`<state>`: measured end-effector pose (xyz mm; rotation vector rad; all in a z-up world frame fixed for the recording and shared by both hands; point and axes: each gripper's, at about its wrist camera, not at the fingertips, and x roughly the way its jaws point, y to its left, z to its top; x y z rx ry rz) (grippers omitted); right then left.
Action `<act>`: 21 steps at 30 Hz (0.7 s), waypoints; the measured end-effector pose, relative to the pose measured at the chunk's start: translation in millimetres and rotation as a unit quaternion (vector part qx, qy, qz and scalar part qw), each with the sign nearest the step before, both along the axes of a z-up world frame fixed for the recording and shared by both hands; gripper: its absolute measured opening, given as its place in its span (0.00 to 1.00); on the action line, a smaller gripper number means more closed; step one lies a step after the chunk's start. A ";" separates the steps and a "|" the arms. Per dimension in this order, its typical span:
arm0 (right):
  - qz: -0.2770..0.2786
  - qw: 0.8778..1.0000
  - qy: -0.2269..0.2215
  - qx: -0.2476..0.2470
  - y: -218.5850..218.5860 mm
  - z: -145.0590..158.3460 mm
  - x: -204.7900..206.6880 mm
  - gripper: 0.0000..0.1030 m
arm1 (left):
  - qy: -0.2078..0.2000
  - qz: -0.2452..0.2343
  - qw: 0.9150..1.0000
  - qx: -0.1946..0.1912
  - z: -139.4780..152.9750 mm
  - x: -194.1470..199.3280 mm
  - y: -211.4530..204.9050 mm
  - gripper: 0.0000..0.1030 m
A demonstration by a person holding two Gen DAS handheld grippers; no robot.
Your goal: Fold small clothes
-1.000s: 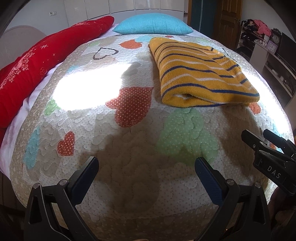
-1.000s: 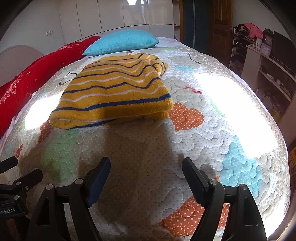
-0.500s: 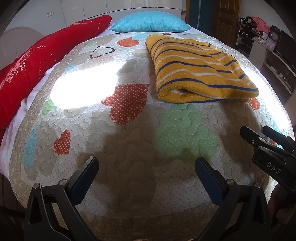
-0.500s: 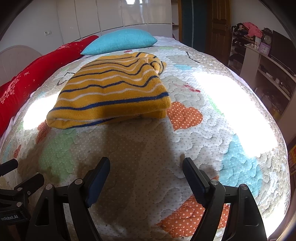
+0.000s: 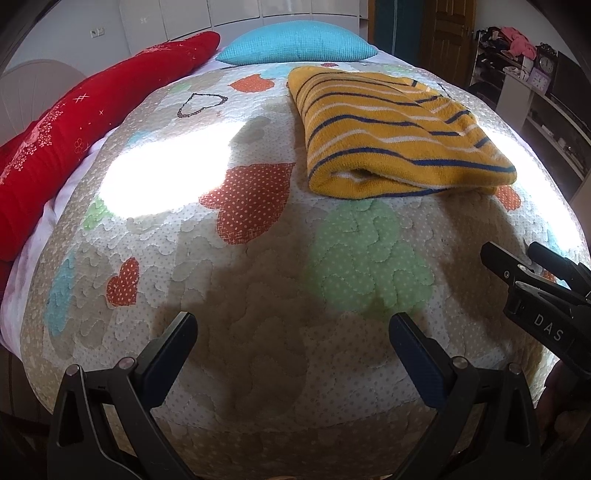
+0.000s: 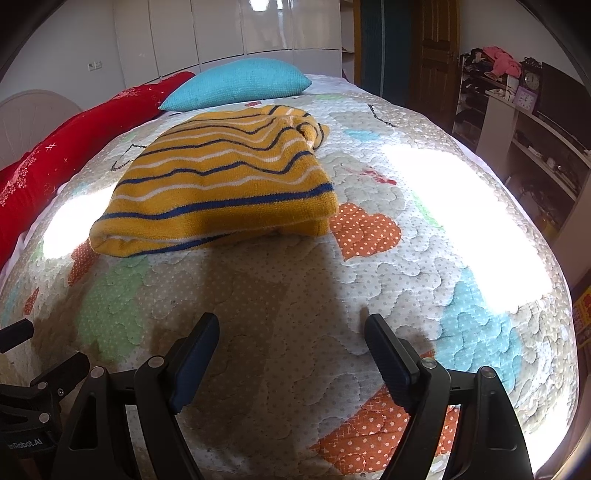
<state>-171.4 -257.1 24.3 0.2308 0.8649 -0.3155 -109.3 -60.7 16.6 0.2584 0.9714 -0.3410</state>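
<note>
A long red bolster [image 5: 74, 147] lines the left edge of the bed, with a turquoise pillow [image 5: 295, 46] at the head; the left gripper [image 5: 291, 339] hovers low over the near part of the quilt, its fingers spread wide and holding nothing; the yellow striped sweater [image 5: 388, 136] lies folded into a thick rectangle on the patchwork heart quilt [image 5: 251, 206], well ahead of both tools and touched by neither, its doubled edge facing them; the right gripper [image 6: 291, 339] hangs beside its partner, likewise spread and empty; both appear drawn back from the garment, which suggests the folding is finished or nearly so, the sweater left square in the middle of the bed where it can be seen and reached; the soft quilted cover is cut by bright sunlight patches; beyond it stand white wardrobe doors [image 6: 229, 33], a wooden door [image 6: 436, 55] and, far right, cluttered shelving [image 6: 517, 110] with a small clock [image 6: 532, 79].
</note>
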 end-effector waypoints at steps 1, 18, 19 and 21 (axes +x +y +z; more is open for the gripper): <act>0.000 1.000 0.000 -0.001 -0.1 -0.2 -0.2 0.83 | 0.000 0.000 1.000 0.001 -0.3 0.0 -0.1 1.00; -0.004 1.000 -0.003 -0.007 1.6 -0.4 -0.5 0.83 | 0.002 -0.002 1.000 0.013 -4.9 -3.4 -4.3 1.00; -0.005 1.000 -0.003 -0.008 1.5 -0.4 -0.5 0.83 | 0.003 -0.003 1.000 0.012 -5.2 -3.4 -4.3 1.00; -0.006 1.000 -0.005 -0.008 1.1 0.0 -1.0 0.83 | 0.004 -0.004 1.000 0.012 -5.9 -3.4 -4.2 1.00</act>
